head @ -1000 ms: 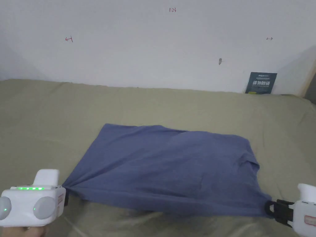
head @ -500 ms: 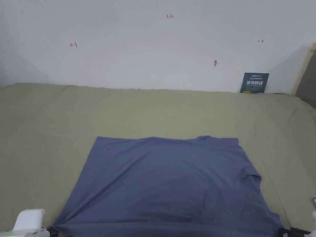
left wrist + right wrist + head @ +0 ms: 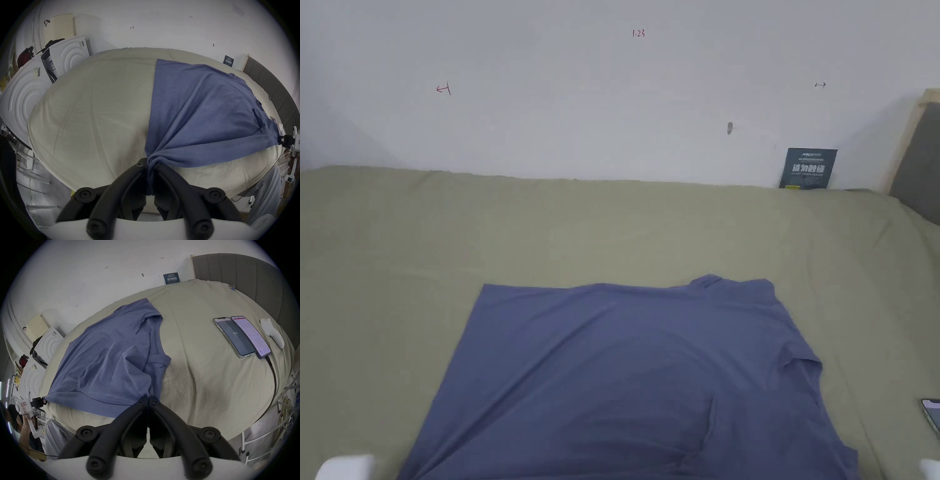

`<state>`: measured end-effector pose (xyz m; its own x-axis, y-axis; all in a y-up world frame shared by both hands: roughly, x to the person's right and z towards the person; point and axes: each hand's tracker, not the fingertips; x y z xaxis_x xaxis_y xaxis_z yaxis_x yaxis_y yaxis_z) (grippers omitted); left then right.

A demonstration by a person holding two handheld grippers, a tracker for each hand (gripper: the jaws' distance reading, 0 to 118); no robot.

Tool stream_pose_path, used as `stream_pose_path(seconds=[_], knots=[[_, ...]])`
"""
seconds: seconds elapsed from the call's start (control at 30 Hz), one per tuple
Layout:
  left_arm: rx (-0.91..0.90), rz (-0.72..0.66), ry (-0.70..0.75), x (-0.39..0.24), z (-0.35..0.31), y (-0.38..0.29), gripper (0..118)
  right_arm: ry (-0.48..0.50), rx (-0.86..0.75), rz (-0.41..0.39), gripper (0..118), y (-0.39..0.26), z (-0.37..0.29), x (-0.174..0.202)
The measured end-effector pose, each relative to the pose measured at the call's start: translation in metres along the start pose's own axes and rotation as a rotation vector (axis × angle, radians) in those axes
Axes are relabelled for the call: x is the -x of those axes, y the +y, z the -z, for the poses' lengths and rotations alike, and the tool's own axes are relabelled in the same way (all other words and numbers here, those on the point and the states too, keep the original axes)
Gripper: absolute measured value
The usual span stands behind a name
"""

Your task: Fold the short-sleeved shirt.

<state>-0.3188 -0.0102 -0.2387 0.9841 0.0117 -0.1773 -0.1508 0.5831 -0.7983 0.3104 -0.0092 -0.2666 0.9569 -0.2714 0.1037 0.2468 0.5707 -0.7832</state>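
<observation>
Bed (image 3: 612,219), both tools clamping shirt (image 3: 625,375) corners

The head view's bottom edge cuts off the shirt's (image 3: 625,375) near hem and both corners. A phone (image 3: 932,414) is clipped by the right edge. The writing on the dark wall card (image 3: 807,168) is too small to tell.

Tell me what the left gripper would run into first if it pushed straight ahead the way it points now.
The left gripper is clamped on a bunched corner of the blue shirt; straight ahead it would likely push into that fabric, spread over the bed. Depth past that is unclear.
</observation>
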Motion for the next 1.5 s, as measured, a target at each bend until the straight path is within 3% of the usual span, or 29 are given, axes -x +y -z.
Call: stream_pose_path(seconds=[0.1,0.17,0.2,0.23,0.27,0.3,0.33,0.57,0.6,0.63,0.67,0.7,0.73,0.77,0.8,1.0,1.03,1.07,1.1,1.2,1.3,1.43,1.47,1.5], knots=[[0.002,-0.004,-0.007,-0.001,-0.003,0.0,5,-0.009,0.006,0.009,3,-0.002,0.003,0.001],[0.003,-0.009,-0.013,-0.001,-0.005,0.002,5,-0.017,0.012,0.008,14,-0.006,0.003,0.002],[0.003,-0.015,-0.018,0.0,-0.005,0.003,6,-0.018,0.015,0.01,30,-0.006,0.003,0.002],[0.005,-0.019,-0.022,0.0,-0.004,0.001,15,-0.025,0.019,0.013,63,-0.007,0.003,0.002],[0.003,-0.034,-0.032,0.001,-0.004,0.001,40,-0.045,0.023,0.018,93,-0.008,0.003,-0.002],[0.005,-0.042,-0.043,0.002,-0.005,0.001,80,-0.056,0.023,0.018,112,-0.009,0.002,-0.003],[0.015,-0.036,-0.036,0.002,-0.005,0.001,118,-0.078,0.015,0.018,118,-0.011,0.001,-0.004],[0.012,-0.065,-0.017,0.036,-0.005,0.001,117,-0.082,-0.045,0.045,118,-0.014,-0.027,-0.003],[0.021,-0.098,-0.043,0.042,-0.007,0.002,117,-0.056,-0.046,0.045,117,-0.016,-0.03,-0.002],[0.015,-0.131,-0.067,0.024,-0.031,0.002,115,-0.047,-0.051,0.043,109,-0.017,-0.033,0.0],[-0.001,-0.164,-0.094,0.024,-0.041,0.001,108,-0.049,-0.062,0.043,89,-0.018,-0.041,0.005],[-0.015,-0.183,-0.127,0.026,-0.049,0.0,85,-0.047,-0.08,0.031,53,-0.02,-0.046,0.009],[-0.013,-0.169,-0.146,0.026,-0.053,0.0,19,-0.073,-0.091,0.013,0,-0.021,-0.048,0.011],[-0.006,-0.15,-0.113,0.028,-0.054,-0.003,1,-0.113,-0.119,0.009,0,-0.023,-0.05,0.014],[-0.048,-0.153,-0.05,0.03,-0.057,-0.004,1,-0.093,-0.117,0.02,0,-0.025,-0.053,0.01],[0.004,-0.108,-0.099,0.018,-0.053,-0.015,5,-0.057,-0.088,0.052,0,-0.019,-0.051,0.002],[0.002,-0.107,-0.098,0.026,-0.054,-0.01,42,-0.051,-0.085,0.055,0,-0.02,-0.052,0.001],[0.003,-0.111,-0.103,0.028,-0.05,-0.007,96,-0.053,-0.083,0.061,0,-0.022,-0.051,0.001],[0.017,-0.118,-0.098,0.029,-0.044,-0.004,118,-0.046,-0.073,0.054,0,-0.022,-0.051,0.001],[0.061,-0.136,-0.158,0.031,-0.007,0.0,115,-0.049,-0.055,0.01,0,-0.023,-0.046,0.003],[0.064,-0.106,-0.068,0.031,0.004,0.009,114,-0.056,-0.044,-0.003,0,-0.022,-0.04,0.001],[0.089,-0.034,-0.056,0.013,0.009,0.012,94,-0.077,-0.032,-0.022,0,-0.022,-0.035,0.001],[0.091,-0.025,-0.059,0.006,0.003,0.011,86,-0.09,-0.023,-0.037,0,-0.021,-0.027,0.0],[0.094,-0.012,-0.061,0.003,0.0,0.011,46,-0.099,-0.018,-0.046,0,-0.02,-0.024,-0.002]])
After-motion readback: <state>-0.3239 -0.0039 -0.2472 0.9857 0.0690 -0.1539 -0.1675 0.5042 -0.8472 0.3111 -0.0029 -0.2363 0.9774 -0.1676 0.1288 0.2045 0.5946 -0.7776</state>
